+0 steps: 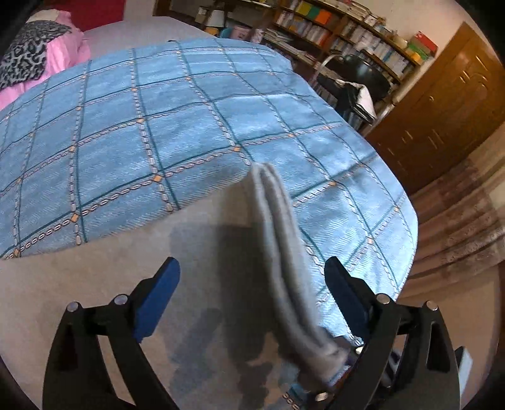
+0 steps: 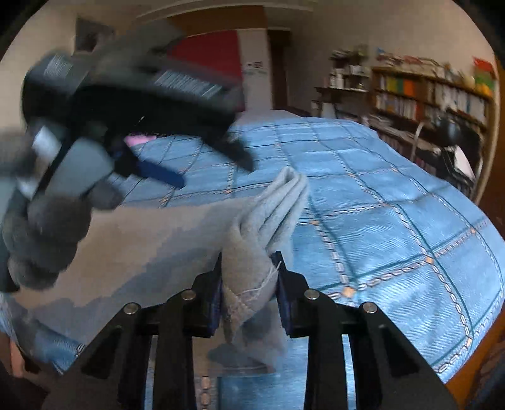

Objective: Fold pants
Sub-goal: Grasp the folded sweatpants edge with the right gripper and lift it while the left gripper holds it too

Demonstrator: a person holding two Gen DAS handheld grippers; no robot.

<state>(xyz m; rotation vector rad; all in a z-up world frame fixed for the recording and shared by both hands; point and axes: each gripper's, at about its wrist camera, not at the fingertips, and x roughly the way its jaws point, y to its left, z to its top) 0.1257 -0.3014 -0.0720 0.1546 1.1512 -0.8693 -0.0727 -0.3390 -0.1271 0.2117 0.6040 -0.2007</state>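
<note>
Pale grey pants [image 1: 104, 277] lie spread on a blue checked bedspread [image 1: 157, 126]. My left gripper [image 1: 252, 277] hangs above them, open, nothing pressed between its blue pads [image 1: 157, 293]. A raised fold of the pants [image 1: 284, 239] runs up between the jaws toward the lower right, touching neither pad. In the right wrist view my right gripper [image 2: 249, 271] is shut on a bunched, stitched edge of the pants [image 2: 252, 252], lifting it off the bed. The left gripper [image 2: 205, 167] shows blurred at upper left, held by a grey-gloved hand [image 2: 47, 220].
The bed's edge [image 1: 407, 220] curves down at the right onto a carpeted floor [image 1: 457, 227]. Bookshelves [image 1: 347, 28], a dark chair [image 1: 363, 79] and a wooden door [image 1: 448, 104] stand beyond. Pink and leopard-print cloth [image 1: 41, 56] lies at the far left.
</note>
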